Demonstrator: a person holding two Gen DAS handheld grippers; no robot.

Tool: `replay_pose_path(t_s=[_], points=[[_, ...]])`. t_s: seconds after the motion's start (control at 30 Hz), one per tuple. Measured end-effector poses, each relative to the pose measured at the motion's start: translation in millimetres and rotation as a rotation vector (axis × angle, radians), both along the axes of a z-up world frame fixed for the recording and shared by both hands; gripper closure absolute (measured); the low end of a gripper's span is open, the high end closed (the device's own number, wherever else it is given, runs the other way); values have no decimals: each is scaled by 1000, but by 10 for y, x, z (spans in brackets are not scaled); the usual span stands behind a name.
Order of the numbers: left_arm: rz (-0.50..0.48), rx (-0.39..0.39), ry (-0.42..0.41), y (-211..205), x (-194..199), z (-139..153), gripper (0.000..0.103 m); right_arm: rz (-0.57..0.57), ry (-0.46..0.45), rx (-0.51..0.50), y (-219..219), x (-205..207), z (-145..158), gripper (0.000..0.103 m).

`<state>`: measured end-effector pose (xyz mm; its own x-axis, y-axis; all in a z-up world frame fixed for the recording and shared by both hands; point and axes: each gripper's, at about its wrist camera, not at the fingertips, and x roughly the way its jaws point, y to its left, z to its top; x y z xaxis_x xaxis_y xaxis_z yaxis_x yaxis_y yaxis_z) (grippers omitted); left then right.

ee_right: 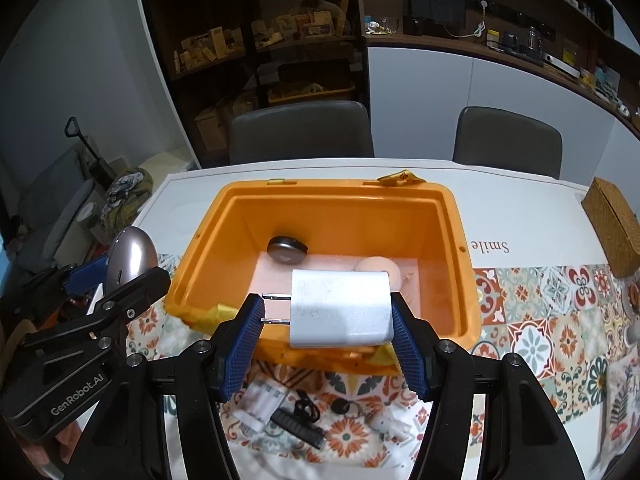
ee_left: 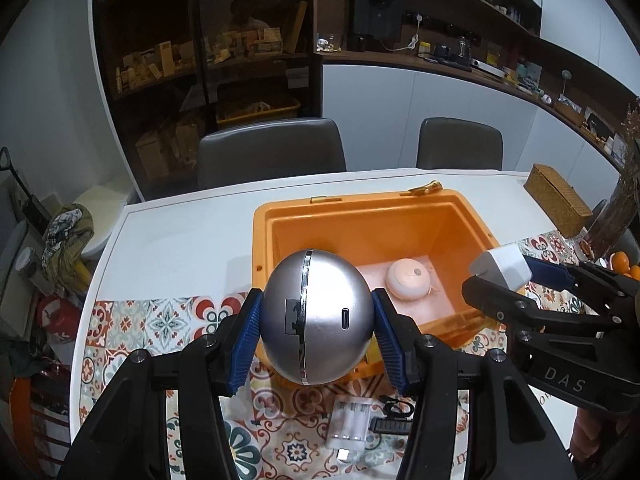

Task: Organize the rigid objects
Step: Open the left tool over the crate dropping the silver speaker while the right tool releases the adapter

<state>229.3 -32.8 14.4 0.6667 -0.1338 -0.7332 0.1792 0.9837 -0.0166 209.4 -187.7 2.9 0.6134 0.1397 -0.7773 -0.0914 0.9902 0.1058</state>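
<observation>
Two claws, two loads: my left claw (ee_left: 318, 330) is clamped on a silver egg-shaped gadget (ee_left: 318, 316), its blue pads pressed to either side, the chrome seam running top to bottom and a small slot port facing me. I hold it in the air at the near-left corner of the orange bin (ee_left: 472, 216), above the bin's front rim. My right claw (ee_right: 326, 326) grips a white wall charger (ee_right: 340, 308) with its two metal prongs (ee_right: 276, 298) pointing left; the right pad is flat on the charger's end, and the left pad sits at the prong tips, so the contact there I cannot judge exactly. The charger hangs over the front part of the bin's opening, above the near rim. Down on the bin's pale floor lie a dark rounded gadget (ee_right: 287, 249) toward the back-left corner and a pale pink round gadget (ee_right: 380, 270) to its right, partly hidden behind the charger in the right wrist view. The bin stands open on the white desk (ee_right: 520, 216), its near edge over a patterned tile-print cloth (ee_right: 532, 308). On that cloth, in front of the bin and between my claws' arms, lie a clear battery case (ee_left: 350, 424), a black comb-like piece (ee_right: 298, 426), a small black looped cord (ee_right: 306, 406) and a small white plug-like item (ee_right: 386, 422). A woven box (ee_right: 614, 226) sits on the desk well to the right of the bin, and two grey chairs (ee_left: 272, 152) stand behind the desk.
</observation>
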Motion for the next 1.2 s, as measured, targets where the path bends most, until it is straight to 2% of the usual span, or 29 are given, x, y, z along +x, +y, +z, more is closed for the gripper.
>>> replay_pose_path(t_s=[0.23, 0.47, 0.73, 0.93, 1.2], points=[[-3, 15, 10, -28, 176, -52, 50, -3, 3, -27, -6, 203, -18, 41], [-9, 33, 29, -69, 351, -159, 50, 3, 47, -42, 13, 392, -177, 41], [-26, 47, 95, -150, 547, -367, 50, 2, 101, -48, -19, 543, -368, 41], [-41, 87, 140, -219, 623, -518, 50, -2, 123, -53, -74, 588, -433, 41], [-49, 97, 194, -251, 686, -638, 50, -2, 142, -52, -96, 606, -503, 41]])
